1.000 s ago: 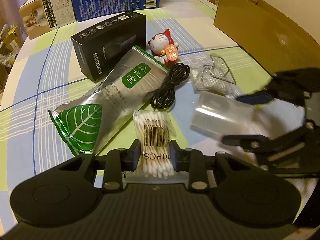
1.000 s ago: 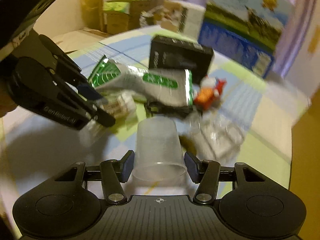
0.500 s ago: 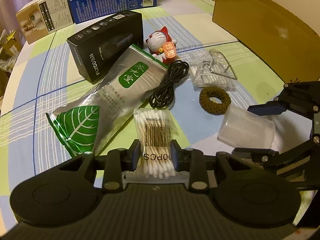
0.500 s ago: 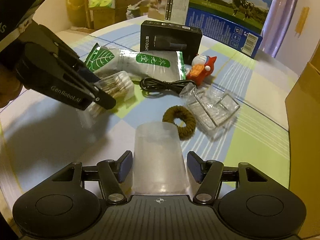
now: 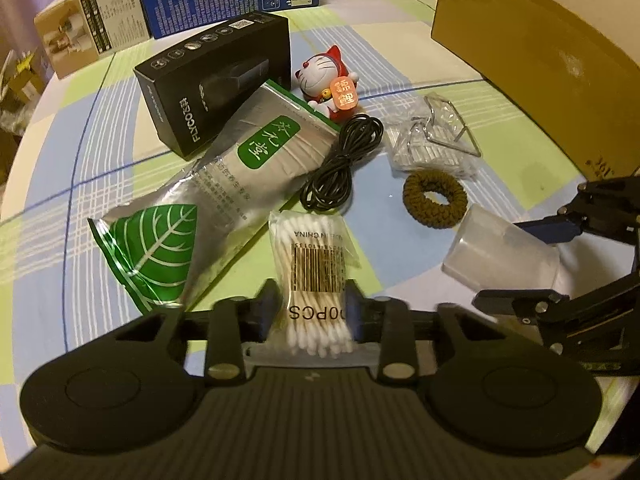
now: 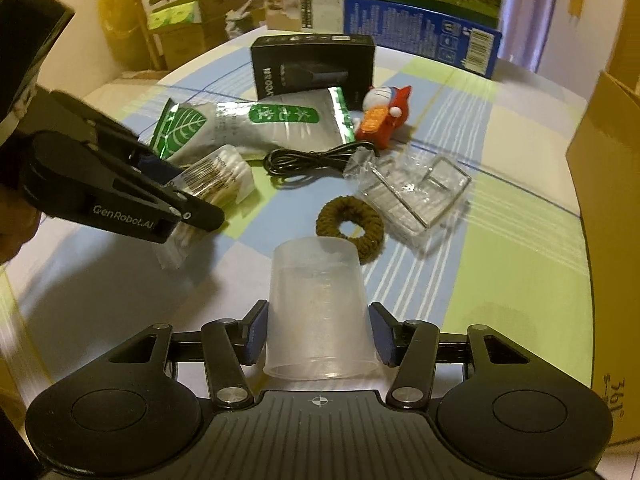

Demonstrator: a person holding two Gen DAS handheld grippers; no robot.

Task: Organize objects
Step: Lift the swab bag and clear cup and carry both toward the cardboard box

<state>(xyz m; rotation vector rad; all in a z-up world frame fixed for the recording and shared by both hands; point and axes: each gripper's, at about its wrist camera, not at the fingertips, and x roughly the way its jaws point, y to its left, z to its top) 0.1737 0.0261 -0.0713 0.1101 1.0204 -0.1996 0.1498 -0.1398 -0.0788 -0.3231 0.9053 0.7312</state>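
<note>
My left gripper [image 5: 310, 304] is shut on the near end of a clear pack of cotton swabs [image 5: 312, 256], held just above the checked tablecloth. From the right wrist view the same gripper [image 6: 188, 196] and swab pack [image 6: 216, 180] sit at the left. The right gripper [image 6: 320, 332] is shut on a translucent plastic cup [image 6: 316, 304], whose base points away from me. In the left wrist view that cup [image 5: 500, 256] lies sideways between the right gripper's fingers [image 5: 516, 300] at the right edge.
On the table [image 5: 120, 160] lie a silver-green pouch [image 5: 224, 184], a black box [image 5: 212, 80], a red cat figurine [image 5: 328, 80], a coiled black cable [image 5: 340, 164], a clear packet [image 5: 432, 140] and a brown hair tie [image 5: 434, 200]. Cartons stand behind. A cardboard box [image 5: 540, 60] flanks the right.
The right gripper has carried the cup back toward the right side of the table, uncovering the hair tie. My left gripper keeps its hold on the swab pack, barely shifted.
</note>
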